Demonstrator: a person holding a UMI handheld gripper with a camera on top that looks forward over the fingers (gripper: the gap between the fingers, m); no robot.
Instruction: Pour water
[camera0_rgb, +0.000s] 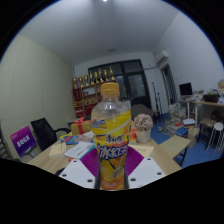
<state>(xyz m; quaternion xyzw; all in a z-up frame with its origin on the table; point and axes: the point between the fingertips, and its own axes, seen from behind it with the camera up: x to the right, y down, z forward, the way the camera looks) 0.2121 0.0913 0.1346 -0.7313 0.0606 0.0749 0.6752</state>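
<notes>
A: Where do we stand with the bottle (111, 135)?

B: We have it between our fingers (112, 172). The two white fingers close against its lower part from either side, so we judge them clenched on it, though the contact itself sits low and is partly hidden by the bottle's body.

A: And its position?

B: Upright, dead ahead, filling the view from about six o'clock up to twelve. The orange cap (110, 89) is on top, and the yellow drink inside looks nearly full.

A: So nothing poured yet?

B: That is our reading. The bottle is not tilted, and with the cap seemingly in place no liquid could leave. We also cannot pick out a cup or glass to receive it.

A: What lies behind?

B: The bench (172, 148), cluttered, runs from nine o'clock to three o'clock beyond the bottle. A purple box (22, 140) sits at about nine o'clock, with a black chair (43, 131) near it.

A: What is left, then?

B: Nearly everything: uncapping, finding a vessel, tilting.
</notes>
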